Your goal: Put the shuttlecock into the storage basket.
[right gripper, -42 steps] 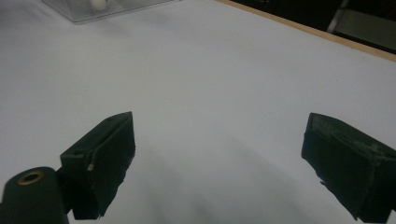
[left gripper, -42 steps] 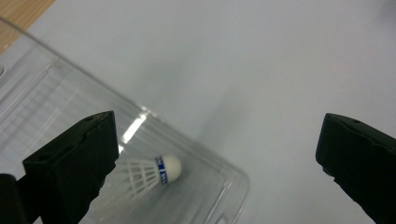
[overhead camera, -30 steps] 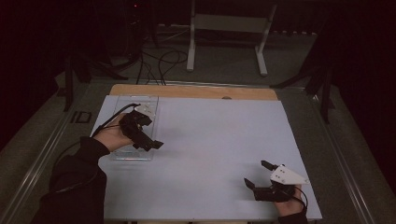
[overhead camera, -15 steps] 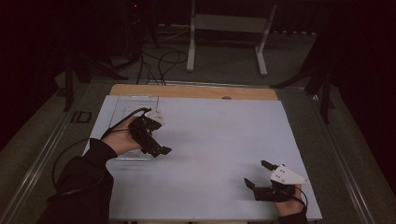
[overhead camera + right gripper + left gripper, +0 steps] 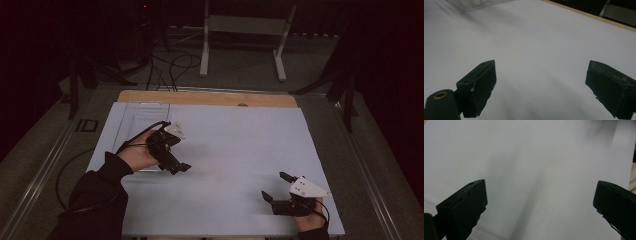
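My left gripper (image 5: 179, 167) hovers over the left half of the white table sheet (image 5: 230, 145), held by a hand in a dark sleeve. Its jaws point toward the table's middle. In the left gripper view the left gripper (image 5: 540, 187) stands open over bare white sheet, with nothing between the jaws. My right gripper (image 5: 276, 186) rests low near the front right corner, a grey plate on top. Seen from its own camera, the right gripper (image 5: 541, 66) is open and empty too.
A clear shallow tray (image 5: 142, 117) lies at the back left of the sheet, just behind the left hand; its corner (image 5: 481, 3) appears at the top of the right gripper view. A wooden strip (image 5: 210, 97) edges the far side. A metal stand (image 5: 240, 50) and cables lie beyond.
The left hand and gripper have moved right and slightly nearer, from over the clear tray onto the open sheet. The right gripper has stayed in place.
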